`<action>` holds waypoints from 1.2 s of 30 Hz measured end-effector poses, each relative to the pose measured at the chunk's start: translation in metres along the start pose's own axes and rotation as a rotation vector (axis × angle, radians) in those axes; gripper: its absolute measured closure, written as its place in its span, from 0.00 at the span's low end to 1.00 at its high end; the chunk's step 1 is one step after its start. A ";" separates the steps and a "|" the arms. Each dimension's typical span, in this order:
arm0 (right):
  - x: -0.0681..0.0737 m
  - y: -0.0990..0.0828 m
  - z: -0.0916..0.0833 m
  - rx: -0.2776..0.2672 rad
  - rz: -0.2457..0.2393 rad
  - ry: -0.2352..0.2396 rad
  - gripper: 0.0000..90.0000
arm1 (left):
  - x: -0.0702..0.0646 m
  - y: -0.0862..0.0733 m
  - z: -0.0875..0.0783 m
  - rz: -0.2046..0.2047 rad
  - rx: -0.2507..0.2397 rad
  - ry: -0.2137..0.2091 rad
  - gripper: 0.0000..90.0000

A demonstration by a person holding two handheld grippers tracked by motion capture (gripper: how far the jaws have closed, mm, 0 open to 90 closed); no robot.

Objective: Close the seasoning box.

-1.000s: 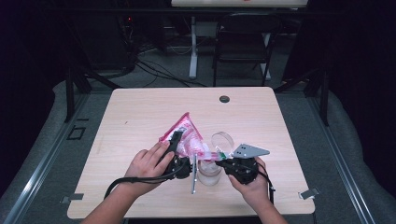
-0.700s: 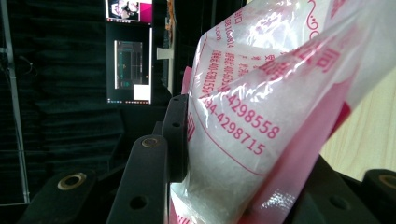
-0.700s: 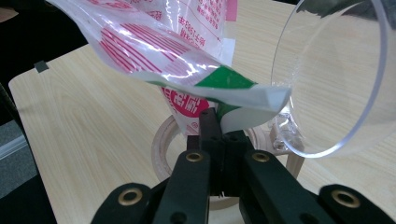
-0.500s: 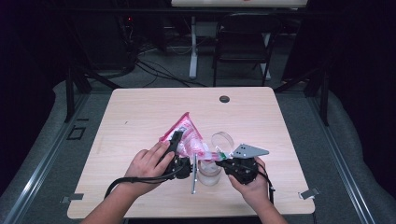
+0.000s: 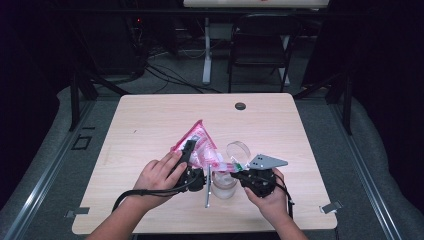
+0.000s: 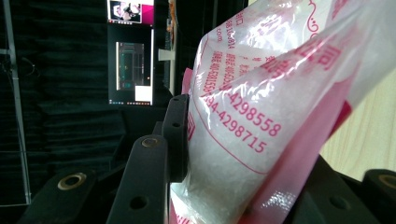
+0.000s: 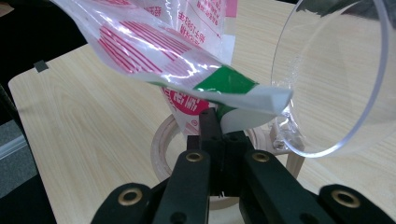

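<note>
Bag (image 5: 199,146) sits mid-frame on the counter (image 5: 150,125); the left tool (image 6: 233,186) clamps its white-grain belly. The right tool (image 7: 219,135) pinches its green-edged corner tight, beside a clear cup (image 7: 336,74) and wooden ring (image 7: 161,144).

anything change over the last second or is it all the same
Nothing visibly changed. The left gripper still clamps the pink and clear bag of white grains, tilted over the jar; the right gripper still pinches the bag's lower corner. The round clear lid stays propped beside the jar on the table, and both hands are where they were.
</note>
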State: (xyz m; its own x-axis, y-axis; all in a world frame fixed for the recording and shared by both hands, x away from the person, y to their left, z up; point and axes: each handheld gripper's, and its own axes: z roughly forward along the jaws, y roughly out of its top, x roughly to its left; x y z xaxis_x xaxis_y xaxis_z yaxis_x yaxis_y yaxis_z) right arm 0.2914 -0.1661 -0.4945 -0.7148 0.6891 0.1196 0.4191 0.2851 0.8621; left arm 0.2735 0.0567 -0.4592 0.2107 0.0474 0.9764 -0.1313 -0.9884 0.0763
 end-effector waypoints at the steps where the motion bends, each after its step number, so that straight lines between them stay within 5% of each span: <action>1: 0.000 0.000 0.000 0.001 0.001 0.000 1.00 | 0.000 0.000 -0.001 -0.002 0.013 -0.010 0.75; 36: 0.000 -0.002 0.003 0.002 0.006 0.003 1.00 | 0.003 0.003 -0.002 0.000 0.005 0.002 0.75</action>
State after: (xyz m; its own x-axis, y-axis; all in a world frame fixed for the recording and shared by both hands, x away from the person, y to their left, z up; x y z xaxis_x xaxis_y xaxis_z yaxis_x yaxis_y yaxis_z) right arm 0.2925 -0.1650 -0.4972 -0.7140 0.6887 0.1259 0.4244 0.2827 0.8602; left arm 0.2719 0.0542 -0.4557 0.2086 0.0474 0.9768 -0.1269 -0.9891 0.0751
